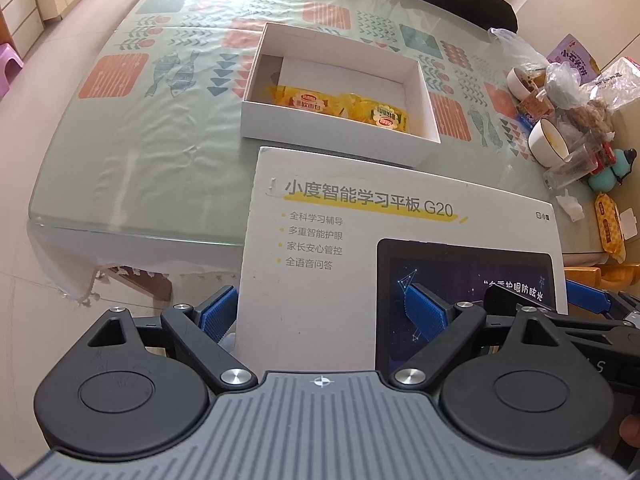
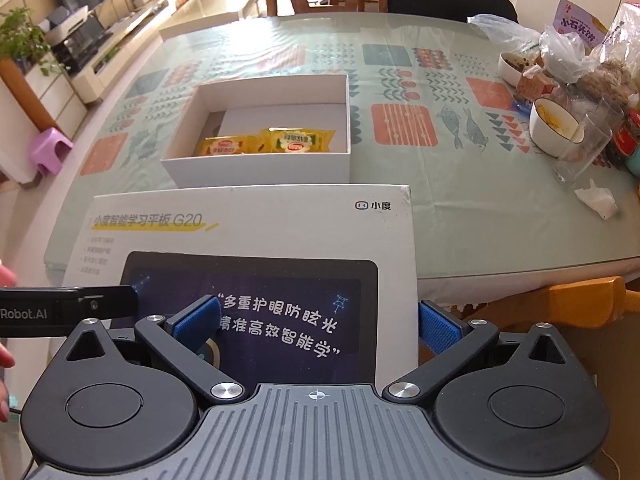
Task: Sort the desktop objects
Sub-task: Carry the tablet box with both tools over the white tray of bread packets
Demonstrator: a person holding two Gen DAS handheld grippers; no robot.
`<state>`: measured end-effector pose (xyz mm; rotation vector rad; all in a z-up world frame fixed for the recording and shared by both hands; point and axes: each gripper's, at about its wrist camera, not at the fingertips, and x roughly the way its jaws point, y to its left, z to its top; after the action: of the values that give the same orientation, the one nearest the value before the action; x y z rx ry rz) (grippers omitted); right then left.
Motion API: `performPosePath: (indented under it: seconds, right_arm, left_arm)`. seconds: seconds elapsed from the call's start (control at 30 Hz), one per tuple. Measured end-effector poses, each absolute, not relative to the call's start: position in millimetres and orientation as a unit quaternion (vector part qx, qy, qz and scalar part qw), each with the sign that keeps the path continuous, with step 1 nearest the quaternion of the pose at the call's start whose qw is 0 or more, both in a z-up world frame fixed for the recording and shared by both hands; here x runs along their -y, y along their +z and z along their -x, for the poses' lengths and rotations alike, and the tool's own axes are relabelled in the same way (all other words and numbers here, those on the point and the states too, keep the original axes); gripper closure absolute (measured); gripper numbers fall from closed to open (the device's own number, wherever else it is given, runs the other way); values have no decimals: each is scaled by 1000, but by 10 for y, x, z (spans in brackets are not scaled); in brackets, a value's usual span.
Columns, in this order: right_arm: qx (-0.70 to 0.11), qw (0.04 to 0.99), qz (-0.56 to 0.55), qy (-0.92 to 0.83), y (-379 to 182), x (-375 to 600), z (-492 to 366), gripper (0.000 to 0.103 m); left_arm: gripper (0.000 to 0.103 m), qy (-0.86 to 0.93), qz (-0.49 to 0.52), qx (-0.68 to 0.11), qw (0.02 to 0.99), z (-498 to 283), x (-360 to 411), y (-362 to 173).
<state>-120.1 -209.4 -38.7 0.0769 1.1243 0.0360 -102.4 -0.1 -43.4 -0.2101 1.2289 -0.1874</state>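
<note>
I have the box lid (image 1: 400,236) pinched by its short sides, left claw (image 1: 324,316) and right claw (image 2: 318,326) each closed on one end; it looks light, stiff, slick cardboard, with the open box (image 1: 340,92) just ahead.

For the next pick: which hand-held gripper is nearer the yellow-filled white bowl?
Right. The right hand-held gripper is at the lid's right edge, toward the bowl; the left hand-held gripper, at its left edge.

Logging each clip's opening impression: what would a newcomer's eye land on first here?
The big white box lid printed with a tablet picture, held up at the near table edge between both tongs, left and right. Behind it on the table sits an open white box holding two yellow snack packets.
</note>
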Motion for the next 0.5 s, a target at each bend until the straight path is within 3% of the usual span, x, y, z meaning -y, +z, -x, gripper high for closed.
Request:
performPosePath:
  seconds: [0.5]
  right_arm:
    - [-541,840,-32,22,-422,1988,1067,0]
  left_arm:
    - [0,-81,102,-582,803,918,-91,-476]
